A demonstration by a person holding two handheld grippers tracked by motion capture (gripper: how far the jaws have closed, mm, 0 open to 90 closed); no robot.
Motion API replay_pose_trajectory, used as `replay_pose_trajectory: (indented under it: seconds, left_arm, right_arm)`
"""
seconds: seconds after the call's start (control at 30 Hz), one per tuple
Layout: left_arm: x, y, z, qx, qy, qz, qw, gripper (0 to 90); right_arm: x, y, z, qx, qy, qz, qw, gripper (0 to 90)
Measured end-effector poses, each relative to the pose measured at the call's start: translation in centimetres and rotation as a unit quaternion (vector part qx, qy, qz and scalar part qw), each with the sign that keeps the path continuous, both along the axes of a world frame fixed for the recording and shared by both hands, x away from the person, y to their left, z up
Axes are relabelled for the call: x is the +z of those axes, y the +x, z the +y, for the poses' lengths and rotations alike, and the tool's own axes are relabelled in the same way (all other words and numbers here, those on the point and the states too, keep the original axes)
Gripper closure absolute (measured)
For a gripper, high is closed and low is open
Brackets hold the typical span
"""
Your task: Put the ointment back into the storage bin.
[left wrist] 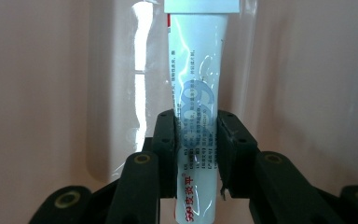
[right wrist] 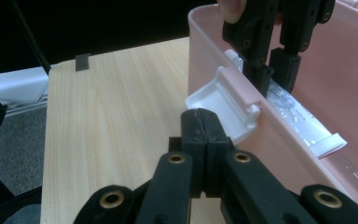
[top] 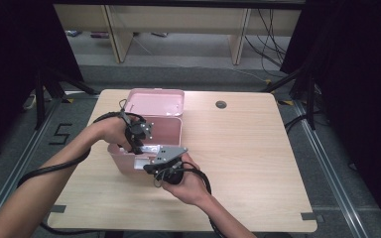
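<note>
So my left gripper [left wrist: 196,154] is clamped on a white tube [left wrist: 195,93] down inside the pink box [top: 171,130], lid [top: 156,101] flipped open behind it. Right gripper [right wrist: 200,140] is pinched closed with nothing in it, just outside the box's front wall by the white latch [right wrist: 223,109]. Worry: that tube is glossy and squishy, so it could slide or snag the box rim.

I had the left gripper [top: 138,140] reaching down and forward from my left hand [top: 111,130], its jaws clamped on something thin. My right gripper [right wrist: 200,122] sat nearer me, jaws pressed together, right hand [top: 188,183] wrapped around its handle.
</note>
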State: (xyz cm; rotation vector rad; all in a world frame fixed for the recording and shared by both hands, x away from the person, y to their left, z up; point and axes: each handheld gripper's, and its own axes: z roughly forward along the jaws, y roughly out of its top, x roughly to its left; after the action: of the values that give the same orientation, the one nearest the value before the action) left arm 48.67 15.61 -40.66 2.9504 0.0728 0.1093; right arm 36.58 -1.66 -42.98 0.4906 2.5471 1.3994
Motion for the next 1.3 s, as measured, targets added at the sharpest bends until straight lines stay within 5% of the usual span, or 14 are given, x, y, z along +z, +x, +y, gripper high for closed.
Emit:
replay_pose_trajectory:
  seconds: [0.43, 0.5, 0.53, 0.63, 0.67, 0.93, 0.97, 1.0, 1.3]
  left_arm:
    - [-0.1, 0.4, 0.2, 0.005, 0.002, 0.002, 1.0000, 70.5]
    - [-0.2, 0.4, 0.2, 0.007, 0.001, 0.005, 1.0000, 70.5]
    - [-0.3, 0.5, 0.3, 0.006, 0.001, 0.003, 1.0000, 70.5]
    - [-0.5, 0.5, 0.3, 0.007, 0.003, 0.008, 0.9999, 70.5]
    - [-0.5, 0.5, 0.2, 0.006, 0.004, 0.006, 1.0000, 70.5]
    - [-0.9, 0.6, 0.2, 0.005, 0.003, 0.013, 0.9999, 70.5]
    - [-1.0, 0.6, 0.2, 0.005, 0.001, 0.013, 0.9999, 70.4]
    - [-1.0, 0.6, 0.1, 0.005, 0.001, 0.014, 0.9999, 70.4]
    - [-1.2, 0.6, 0.0, 0.004, 0.008, 0.019, 0.9998, 70.4]
  right_arm:
    - [0.2, 0.3, 0.4, -0.003, 0.006, 0.004, 1.0000, 90.0]
    - [0.2, 0.5, 0.4, -0.002, 0.005, -0.011, 0.9999, 90.0]
    - [0.2, 0.4, 0.5, -0.010, 0.005, 0.008, 0.9999, 90.0]
    - [0.1, 0.7, 0.7, -0.005, 0.008, -0.013, 0.9999, 90.0]
    - [0.2, 0.6, 0.8, -0.009, 0.007, 0.001, 0.9999, 90.0]
    - [0.1, 0.8, 1.3, -0.014, 0.009, 0.000, 0.9999, 90.0]
    - [0.1, 1.0, 1.3, -0.005, 0.006, -0.018, 0.9998, 90.0]
    - [0.1, 0.9, 1.3, -0.011, 0.006, -0.001, 0.9999, 90.0]
    - [-0.4, 1.3, 1.5, -0.012, -0.008, -0.005, 0.9999, 90.0]
